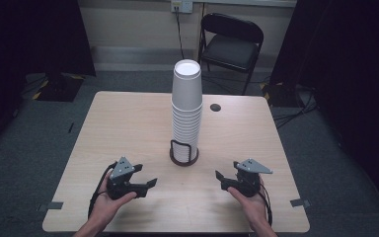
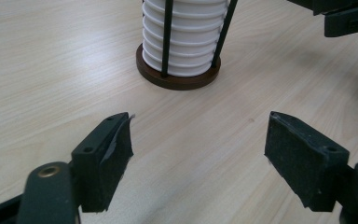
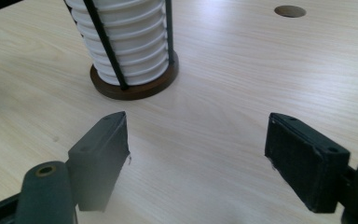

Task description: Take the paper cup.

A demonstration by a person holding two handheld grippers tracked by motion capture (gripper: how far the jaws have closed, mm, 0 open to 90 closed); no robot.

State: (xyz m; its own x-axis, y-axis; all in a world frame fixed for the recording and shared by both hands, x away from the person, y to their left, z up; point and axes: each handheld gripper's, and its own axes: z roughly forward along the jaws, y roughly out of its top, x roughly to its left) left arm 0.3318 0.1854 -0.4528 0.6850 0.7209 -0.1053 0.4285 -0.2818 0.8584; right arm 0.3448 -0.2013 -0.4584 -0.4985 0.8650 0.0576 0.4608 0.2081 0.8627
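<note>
my grippers: left [image 1: 148, 183], right [image 1: 220, 176] both agape, empty | cups [image 1: 186, 106] upright, ahead between them, table middle | equally near

Left gripper [image 1: 150, 182], right gripper [image 1: 219, 175]: agape.

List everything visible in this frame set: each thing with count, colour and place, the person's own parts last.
table: one, light wood, centre, with a round hole near the far edge
cup stack: one tall stack, white, upside down, mid-table
cup holder: one, dark brown base with black wire rods, under the stack
folding chair: one, black, behind the table
wall socket: one, pale, on the far wall
left gripper: one, black, near edge, jaws apart, empty
right gripper: one, black, near edge, jaws apart, empty
hands: two, holding the grippers
</note>
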